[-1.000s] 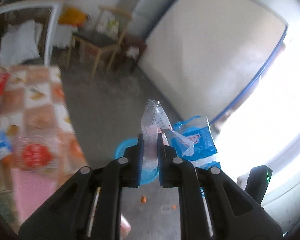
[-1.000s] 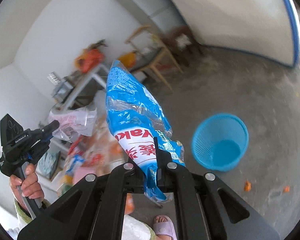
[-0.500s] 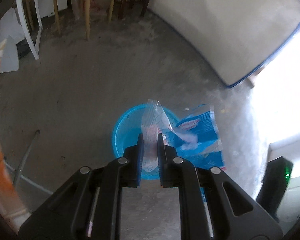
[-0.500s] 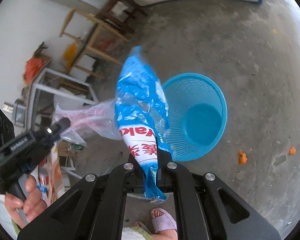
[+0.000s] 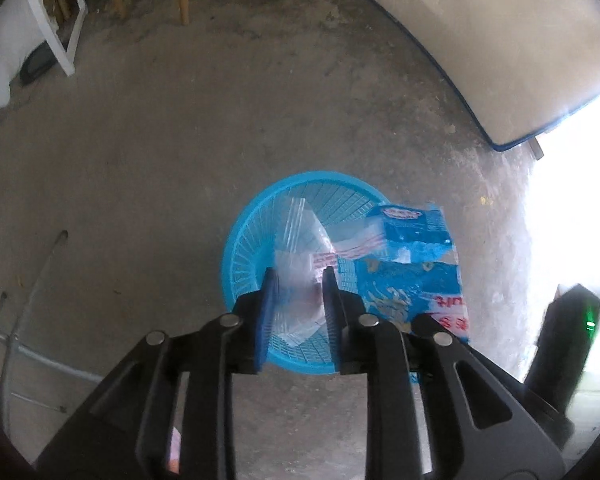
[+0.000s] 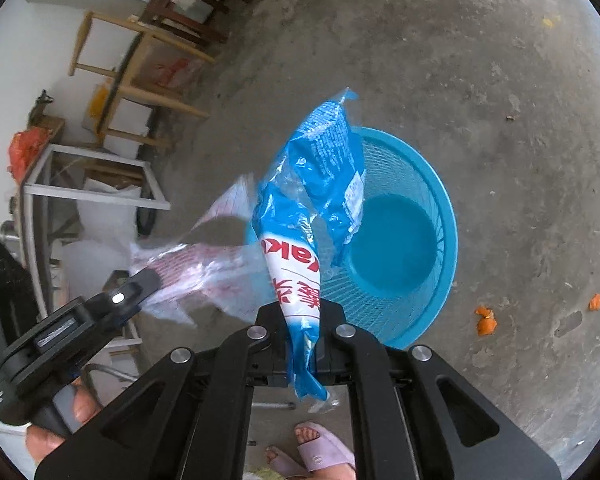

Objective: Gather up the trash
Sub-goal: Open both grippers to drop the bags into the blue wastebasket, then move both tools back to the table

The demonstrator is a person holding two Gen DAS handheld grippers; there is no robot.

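Since the earlier frames both grippers have dropped from pointing across the room to pointing down at the blue basket [image 5: 300, 272], which now fills the centre of each view instead of sitting small and low. The left gripper [image 5: 298, 300] has just been opening: its jaws stand apart with the clear plastic wrapper [image 5: 300, 248] loose between them, hanging over the basket's mouth. The right gripper [image 6: 303, 328] is clamped on the lower end of the blue snack bag [image 6: 312, 196], whose top leans over the basket's left rim. The likeliest slip, I judge, is drift: both pieces are light film, and the wrapper could cling to a pad or flutter past the rim to the concrete; the bag, released while it leans across the edge, could tip outward. Counted: two grippers, one basket, one clear wrapper, one blue bag, and at the right of the right wrist view two orange scraps [image 6: 486, 320] on the floor.
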